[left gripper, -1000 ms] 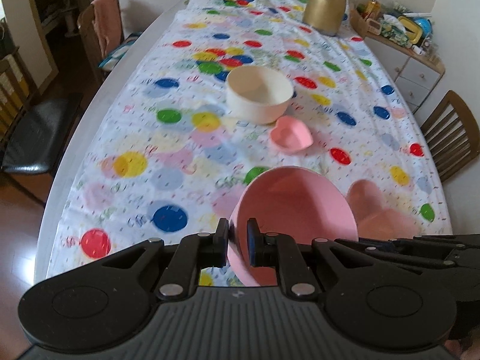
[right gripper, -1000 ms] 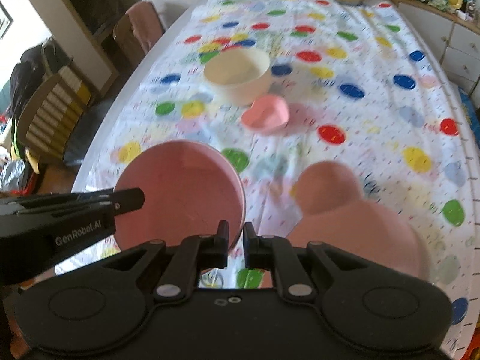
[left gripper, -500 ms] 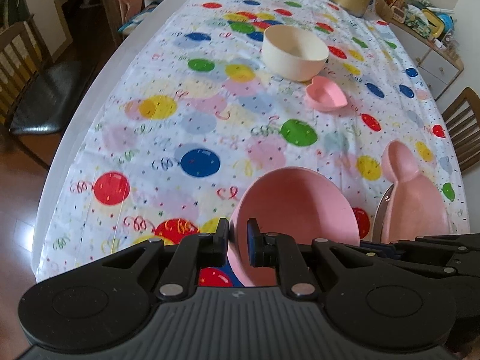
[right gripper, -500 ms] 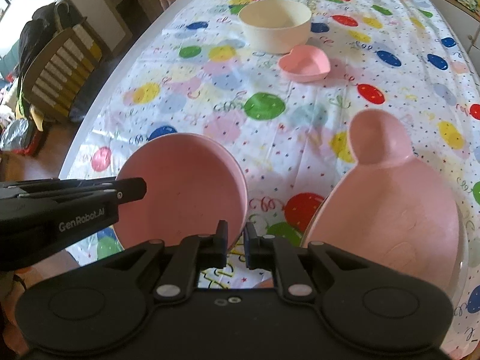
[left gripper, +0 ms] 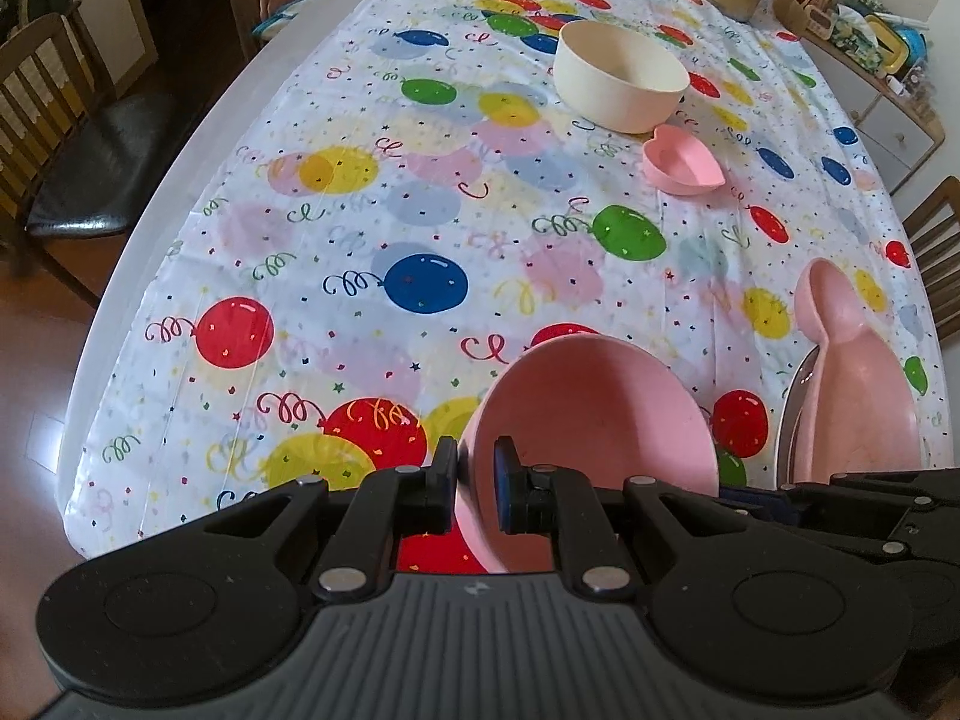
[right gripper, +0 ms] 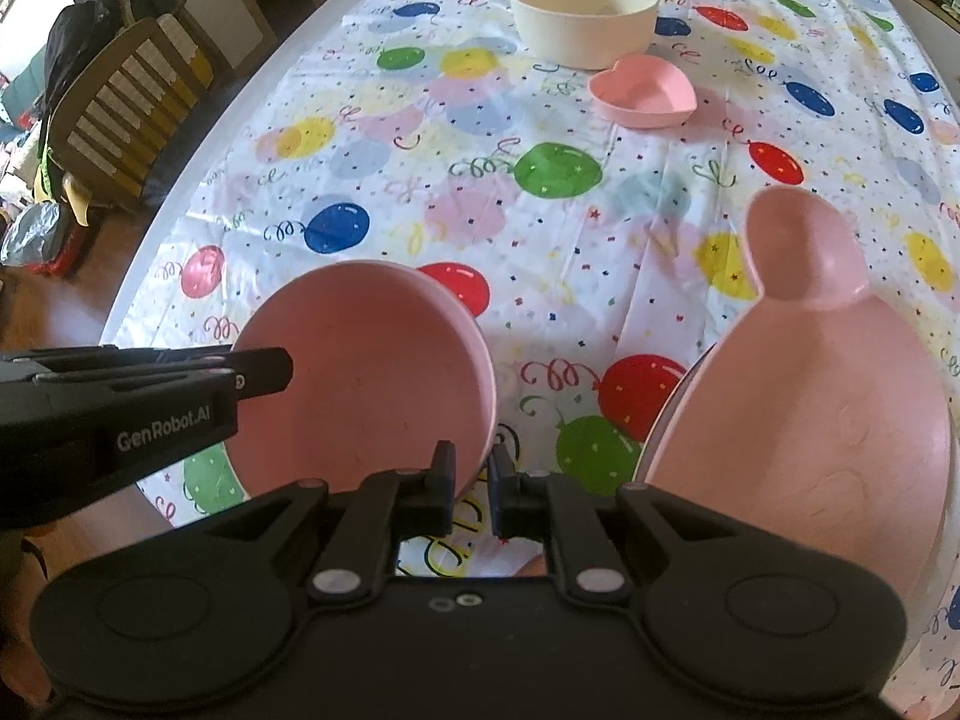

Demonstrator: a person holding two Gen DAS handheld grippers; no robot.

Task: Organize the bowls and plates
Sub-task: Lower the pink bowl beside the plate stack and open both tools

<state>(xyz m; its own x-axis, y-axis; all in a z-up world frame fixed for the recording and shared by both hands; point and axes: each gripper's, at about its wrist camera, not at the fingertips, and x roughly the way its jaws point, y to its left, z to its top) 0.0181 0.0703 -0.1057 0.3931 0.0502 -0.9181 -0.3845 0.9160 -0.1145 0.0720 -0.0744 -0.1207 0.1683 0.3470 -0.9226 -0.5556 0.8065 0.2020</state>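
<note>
Round pink plastic bowl (left gripper: 594,420) held tilted above near edge of table (left gripper: 180,138) with balloon-print cloth, near a red balloon print. Left hand-held gripper (left gripper: 477,486) clamped shut on bowl's near-left rim, one pad inside, one outside. Right hand-held gripper (right gripper: 471,489) closed on same bowl's right rim, thin wall pinched between pads. Both pitched steeply down toward table, side by side, left body visible at left of right wrist view. Pink bear-ear shaped plate (right gripper: 804,396) lying on a shiny metal plate (left gripper: 795,402) just right of bowl, apart from it. Cream round bowl (left gripper: 621,75) and small pink heart-shaped dish (left gripper: 684,163) farther up table, just beside each other. Judged: bowl light, rigid, smooth matte plastic, not fragile; rim pinch fine but prone to pivot under a single grip, so two opposite rim holds steady it. Likely about to be set down or nested; cream bowl looks deep enough to take it, not certain.
</note>
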